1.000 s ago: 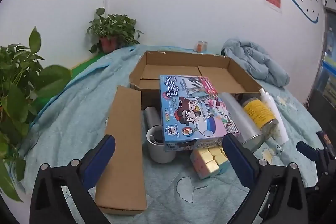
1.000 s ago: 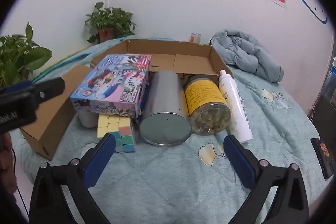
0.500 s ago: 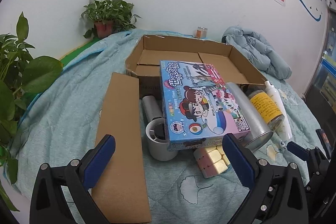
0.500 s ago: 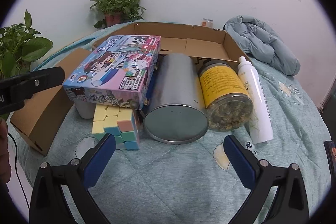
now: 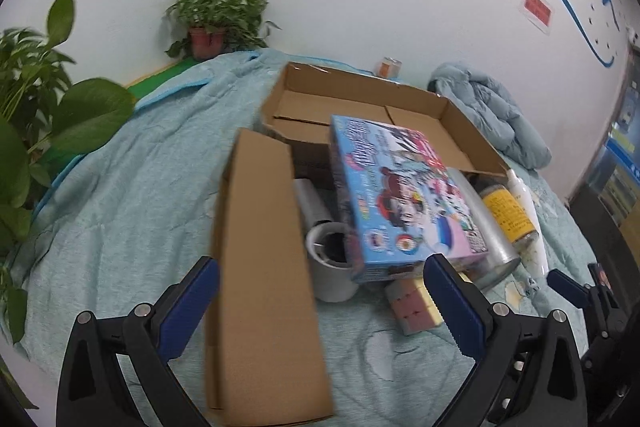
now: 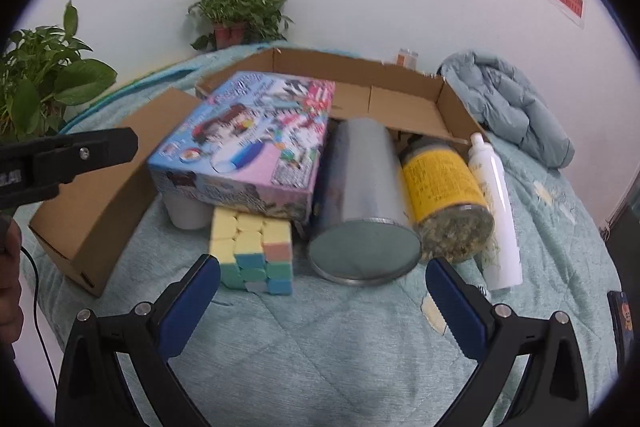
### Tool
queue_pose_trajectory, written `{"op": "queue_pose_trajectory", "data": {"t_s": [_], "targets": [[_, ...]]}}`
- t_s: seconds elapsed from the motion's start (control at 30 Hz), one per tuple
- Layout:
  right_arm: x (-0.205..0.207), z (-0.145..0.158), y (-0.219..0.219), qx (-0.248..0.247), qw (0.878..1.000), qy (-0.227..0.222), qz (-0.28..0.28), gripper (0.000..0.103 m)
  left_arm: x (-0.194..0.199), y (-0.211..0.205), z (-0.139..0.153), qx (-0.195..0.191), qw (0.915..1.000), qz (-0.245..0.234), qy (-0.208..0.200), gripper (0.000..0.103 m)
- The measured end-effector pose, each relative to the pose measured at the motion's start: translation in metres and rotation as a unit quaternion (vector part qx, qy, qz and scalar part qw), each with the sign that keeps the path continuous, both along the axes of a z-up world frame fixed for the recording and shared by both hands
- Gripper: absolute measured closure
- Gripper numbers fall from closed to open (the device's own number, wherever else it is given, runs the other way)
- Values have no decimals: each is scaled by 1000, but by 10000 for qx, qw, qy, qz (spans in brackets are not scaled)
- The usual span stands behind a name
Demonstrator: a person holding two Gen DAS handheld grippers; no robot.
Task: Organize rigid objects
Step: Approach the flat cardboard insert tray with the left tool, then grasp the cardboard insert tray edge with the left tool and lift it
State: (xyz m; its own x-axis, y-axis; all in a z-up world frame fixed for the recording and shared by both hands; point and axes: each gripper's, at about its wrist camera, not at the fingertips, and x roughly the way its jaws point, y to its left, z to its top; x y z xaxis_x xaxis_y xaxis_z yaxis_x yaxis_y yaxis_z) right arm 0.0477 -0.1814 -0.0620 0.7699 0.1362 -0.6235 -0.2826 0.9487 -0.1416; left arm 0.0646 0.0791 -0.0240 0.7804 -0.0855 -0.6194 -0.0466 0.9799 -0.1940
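**Both grippers wide open, nothing held, objects clustered at the box mouth**

Your left gripper (image 5: pixel 320 301) stands spread wide with nothing between its blue pads; the folded-out flap (image 5: pixel 264 275) of the cardboard box (image 5: pixel 360 103) lies under it, running from 6 o'clock up to 12. At 1 o'clock from that gripper, the colourful puzzle box (image 5: pixel 400 203) rests tilted on top of the white mug (image 5: pixel 330 267) and the pastel cube (image 5: pixel 414 307).

Your right gripper (image 6: pixel 322 297) is likewise spread wide and grips nothing. Dead ahead at 12 o'clock lies the metal canister (image 6: pixel 360 203) on its side, its round end facing you. At 11 o'clock sits the pastel cube (image 6: pixel 254 253), just under the front edge of the puzzle box (image 6: pixel 248 143). At 1 o'clock the yellow-labelled jar (image 6: pixel 444 195) lies touching the canister, and the white bottle (image 6: pixel 496 211) lies just beside the jar at 2 o'clock.

All of this rests on the teal quilt (image 6: pixel 340 347), in front of the open cardboard box (image 6: pixel 404 99), whose interior shows bare cardboard. Your left gripper's finger (image 6: pixel 68 155) shows at 9 o'clock in the right wrist view.
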Motion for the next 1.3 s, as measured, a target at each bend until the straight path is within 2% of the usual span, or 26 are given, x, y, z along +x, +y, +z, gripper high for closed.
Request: {"op": "queue_pose_trajectory", "data": {"t_s": [0.07,0.2,0.33,0.4,0.47,0.5,0.57,0.6,0.67,0.77,0.93,1.0,1.03,1.07,1.1,1.2,1.3], "targets": [[-7,8,11,0,9996,-195,206,1,-5,25,1,-177,9997,151,25,0],[-15,16,35,73,9971,-248,720,1,-13,73,-8,-663,9974,206,181,1],[-20,17,66,219,9919,-38,1252,1,-10,105,-27,-1399,9886,-159,529,5],[-22,17,82,392,9876,163,1511,1,-7,108,-35,-1724,9818,-479,643,14],[-24,15,95,445,9842,305,1689,3,-2,110,-42,-2016,9733,-795,761,33],[-28,15,101,439,9829,342,1758,8,-1,109,-45,-2149,9690,-920,795,38],[-30,12,113,389,9796,460,1919,18,2,108,-44,-2446,9576,-1313,765,56],[-30,10,120,360,9776,557,1999,23,3,102,-42,-2456,9565,-1394,734,55],[-30,9,127,370,9749,652,2098,26,5,101,-40,-2319,9599,-1417,695,56],[-32,12,129,383,9722,636,2222,35,6,97,-35,-2362,9562,-1584,691,57],[-31,15,126,828,9656,886,2299,36,0,82,-18,-1983,9614,-1796,640,57],[-32,15,126,897,9638,971,2314,36,-3,80,-20,-2016,9588,-1863,727,52],[-32,14,125,885,9636,1028,2302,36,-3,82,-23,-2115,9542,-1962,791,43],[-30,10,125,819,9654,1090,2224,38,-5,81,-24,-2218,9492,-2079,811,37],[-26,6,122,761,9682,1183,2070,41,-9,80,-24,-2233,9481,-2129,765,35],[-17,-1,114,744,9728,1366,1715,49,-14,77,-22,-2259,9472,-2166,699,35],[-12,-4,104,663,9759,1442,1499,50,-21,86,-18,-2382,9471,-2083,538,35]]}}
